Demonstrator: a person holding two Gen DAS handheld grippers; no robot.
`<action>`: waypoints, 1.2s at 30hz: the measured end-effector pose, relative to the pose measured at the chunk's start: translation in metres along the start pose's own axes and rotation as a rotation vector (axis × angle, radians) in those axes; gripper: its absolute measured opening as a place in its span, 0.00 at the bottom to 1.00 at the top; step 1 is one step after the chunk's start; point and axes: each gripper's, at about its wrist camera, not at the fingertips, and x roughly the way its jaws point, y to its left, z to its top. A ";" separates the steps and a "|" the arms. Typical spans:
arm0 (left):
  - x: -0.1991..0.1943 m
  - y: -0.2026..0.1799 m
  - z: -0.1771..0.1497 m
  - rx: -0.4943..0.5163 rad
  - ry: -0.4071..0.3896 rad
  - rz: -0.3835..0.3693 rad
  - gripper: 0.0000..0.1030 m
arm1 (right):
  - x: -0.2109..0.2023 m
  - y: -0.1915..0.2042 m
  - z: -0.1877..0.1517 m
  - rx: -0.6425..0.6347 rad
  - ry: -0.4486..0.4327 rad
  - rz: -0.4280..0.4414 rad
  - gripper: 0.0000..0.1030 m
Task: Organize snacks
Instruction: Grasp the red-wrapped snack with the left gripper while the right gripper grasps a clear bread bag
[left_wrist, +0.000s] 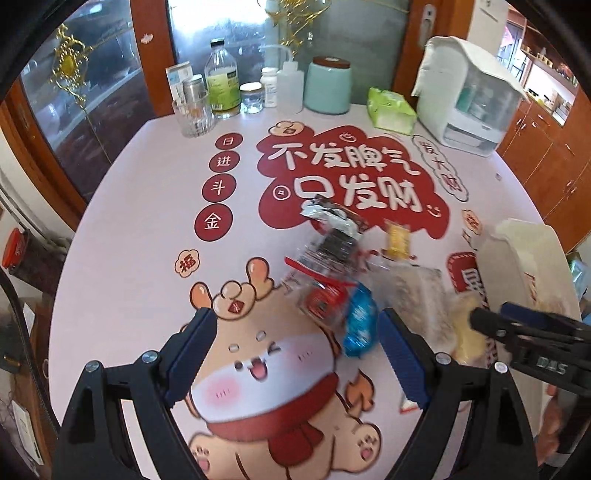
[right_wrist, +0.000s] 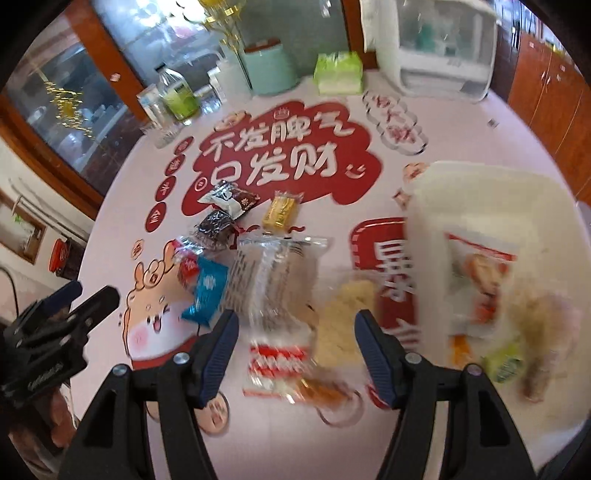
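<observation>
We see the white bin on the surface already holding a few packets, blurred; the snack pile remains outside beside it. Both grippers' fingers stand wide, empty.

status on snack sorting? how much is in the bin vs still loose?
Done: a few packets lie in the white plastic bin.
In hand: nothing. Left gripper and right gripper are open and empty above the table.
Left: blue foil packet, gold wrapped bar, large clear cracker pack, others still loose.
</observation>
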 end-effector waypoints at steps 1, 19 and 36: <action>0.007 0.003 0.003 0.002 0.014 -0.005 0.85 | 0.013 0.001 0.005 0.012 0.025 0.000 0.65; 0.112 0.007 0.012 -0.066 0.247 -0.125 0.84 | 0.097 0.022 0.011 0.046 0.171 -0.062 0.75; 0.139 -0.031 0.018 -0.024 0.270 -0.069 0.53 | 0.074 0.019 -0.028 0.010 0.126 -0.028 0.68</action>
